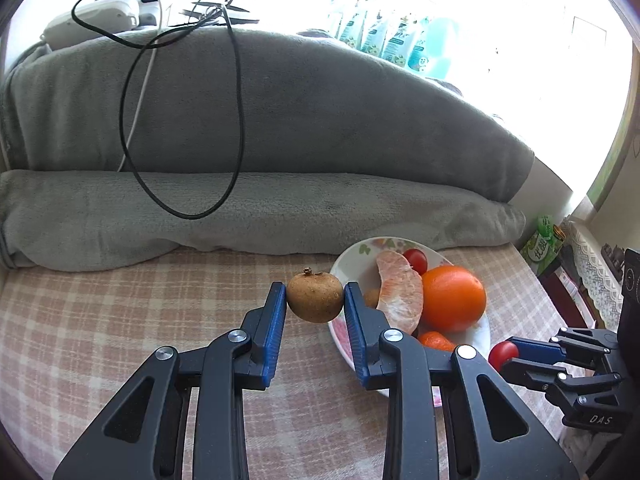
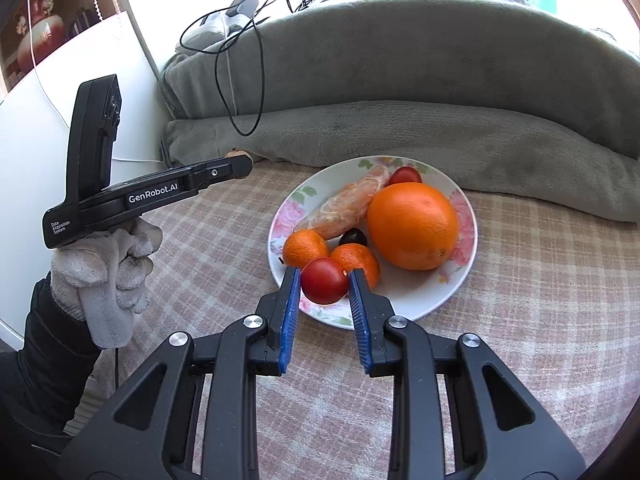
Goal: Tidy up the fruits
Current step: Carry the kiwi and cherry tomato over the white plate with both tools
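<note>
My left gripper point(image 1: 315, 298) is shut on a small round brown fruit point(image 1: 315, 297) and holds it above the checked cloth, just left of the floral plate point(image 1: 350, 258). My right gripper point(image 2: 324, 286) is shut on a red cherry tomato point(image 2: 324, 286) over the near rim of the plate point(image 2: 408, 304). The plate holds a large orange point(image 2: 413, 226), a peeled pomelo segment point(image 2: 346, 208), two small mandarins point(image 2: 305, 249), a dark small fruit point(image 2: 353, 237) and another red tomato point(image 2: 405, 176). In the left wrist view the right gripper point(image 1: 505, 357) with its tomato point(image 1: 502, 355) is at the right.
The checked cloth point(image 2: 540, 300) covers the surface. A rolled grey blanket point(image 1: 260, 208) lies along the back, with a black cable point(image 1: 240, 120) looping over it. A green box point(image 1: 542, 248) stands at the right edge. My gloved left hand point(image 2: 108, 264) is at the left.
</note>
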`<action>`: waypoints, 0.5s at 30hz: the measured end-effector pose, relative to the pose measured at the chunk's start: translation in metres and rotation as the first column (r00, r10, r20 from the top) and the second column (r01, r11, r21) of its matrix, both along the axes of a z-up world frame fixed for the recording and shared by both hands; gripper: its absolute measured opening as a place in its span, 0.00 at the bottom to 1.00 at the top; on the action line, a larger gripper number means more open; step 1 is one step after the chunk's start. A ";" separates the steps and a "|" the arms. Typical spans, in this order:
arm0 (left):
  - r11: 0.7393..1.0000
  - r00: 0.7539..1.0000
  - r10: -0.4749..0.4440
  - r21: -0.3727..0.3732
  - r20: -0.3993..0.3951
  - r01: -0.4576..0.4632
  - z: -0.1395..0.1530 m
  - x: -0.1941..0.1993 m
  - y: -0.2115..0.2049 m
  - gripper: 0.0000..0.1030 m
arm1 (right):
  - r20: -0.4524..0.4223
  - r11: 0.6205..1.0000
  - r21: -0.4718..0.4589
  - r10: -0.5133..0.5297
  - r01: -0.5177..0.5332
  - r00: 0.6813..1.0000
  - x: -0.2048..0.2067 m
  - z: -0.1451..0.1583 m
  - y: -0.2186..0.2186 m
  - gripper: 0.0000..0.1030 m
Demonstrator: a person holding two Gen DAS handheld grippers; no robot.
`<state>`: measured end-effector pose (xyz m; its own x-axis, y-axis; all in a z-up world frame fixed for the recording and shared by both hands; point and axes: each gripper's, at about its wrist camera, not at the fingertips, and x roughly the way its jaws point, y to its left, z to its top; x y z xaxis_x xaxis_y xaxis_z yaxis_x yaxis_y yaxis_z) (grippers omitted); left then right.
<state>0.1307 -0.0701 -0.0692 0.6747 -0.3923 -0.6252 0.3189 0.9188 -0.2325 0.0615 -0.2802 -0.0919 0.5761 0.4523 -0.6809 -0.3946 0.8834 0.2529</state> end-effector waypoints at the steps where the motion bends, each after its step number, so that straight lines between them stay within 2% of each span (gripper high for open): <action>1: 1.000 1.000 -0.005 0.000 0.000 0.005 0.000 -0.001 -0.002 0.27 | 0.000 1.000 0.000 -0.007 0.007 1.000 0.001 -0.001 -0.003 0.26; 15: 0.997 0.997 -0.080 0.000 -0.011 0.080 0.003 -0.010 -0.031 0.27 | 0.001 0.998 -0.018 -0.052 0.052 0.999 0.001 -0.006 -0.021 0.25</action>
